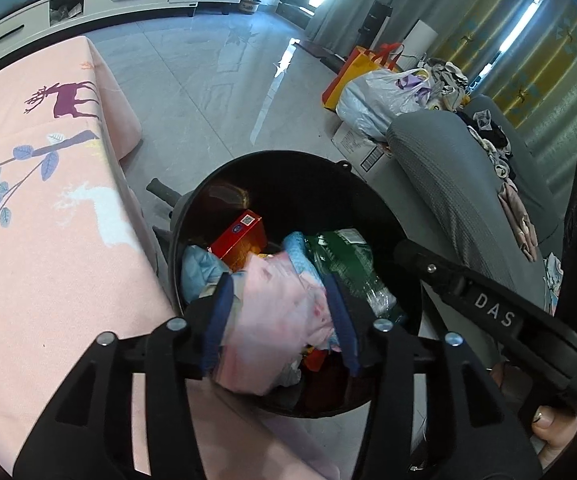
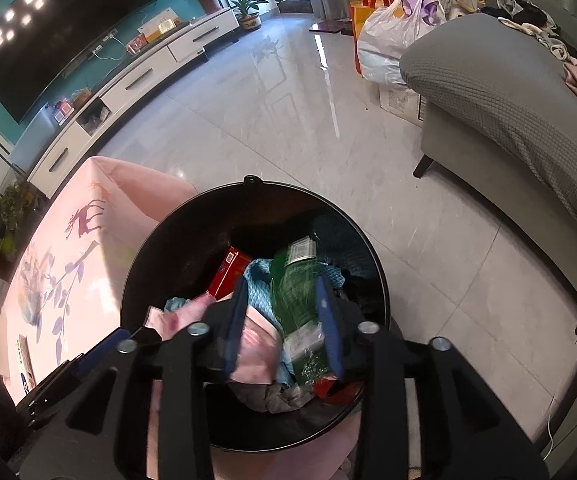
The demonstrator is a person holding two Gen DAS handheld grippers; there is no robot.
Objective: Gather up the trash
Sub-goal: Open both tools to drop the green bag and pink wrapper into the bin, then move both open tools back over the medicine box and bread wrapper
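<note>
Both grippers hang over the black bin, pointing steeply down into it. The left gripper has its jaws partly apart with a pink plastic wrapper between the blue pads; the wrapper is blurred and looks loose rather than pinched, so I judge it let go and dropping. The right gripper is also part open, with a green packet and a corner of pink film showing between its fingers, lying on the heap below rather than clamped. Further ahead of the fingers in the bin sit a red box and blue cloth. The wrapper should be very light, limp and somewhat slick, so it is best pinched at a bunched fold. The packet looks crinkly and soft; a grip across its middle would hold. The box is stiff and best taken across its narrow sides.
</note>
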